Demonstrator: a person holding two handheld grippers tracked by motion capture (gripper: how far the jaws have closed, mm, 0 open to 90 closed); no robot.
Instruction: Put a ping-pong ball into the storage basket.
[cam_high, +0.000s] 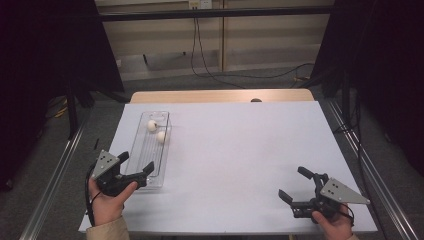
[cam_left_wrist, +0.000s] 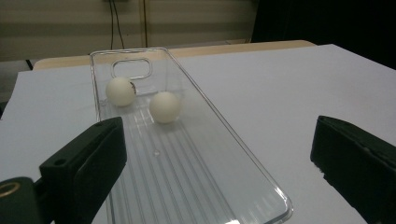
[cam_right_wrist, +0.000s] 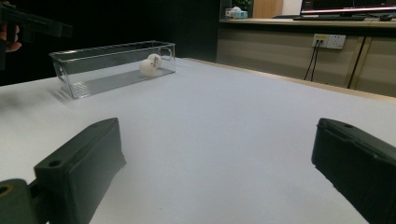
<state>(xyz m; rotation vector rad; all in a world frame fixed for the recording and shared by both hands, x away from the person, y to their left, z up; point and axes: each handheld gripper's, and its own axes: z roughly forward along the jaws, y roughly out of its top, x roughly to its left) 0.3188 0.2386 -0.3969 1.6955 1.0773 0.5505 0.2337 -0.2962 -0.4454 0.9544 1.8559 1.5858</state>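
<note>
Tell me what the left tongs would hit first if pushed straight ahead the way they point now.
Probably the near end of the clear tray, which lies between the open left tongs. Farther along, inside it, sit the two white balls, though depth is hard to judge.

Lab or office: black curtains (cam_high: 45, 60), wall sockets (cam_right_wrist: 329, 41), monitor (cam_right_wrist: 348, 6) on desk.

Two balls (cam_high: 156, 131) in bin's (cam_high: 145, 167) far end, bin on table's (cam_high: 240, 160) left
</note>
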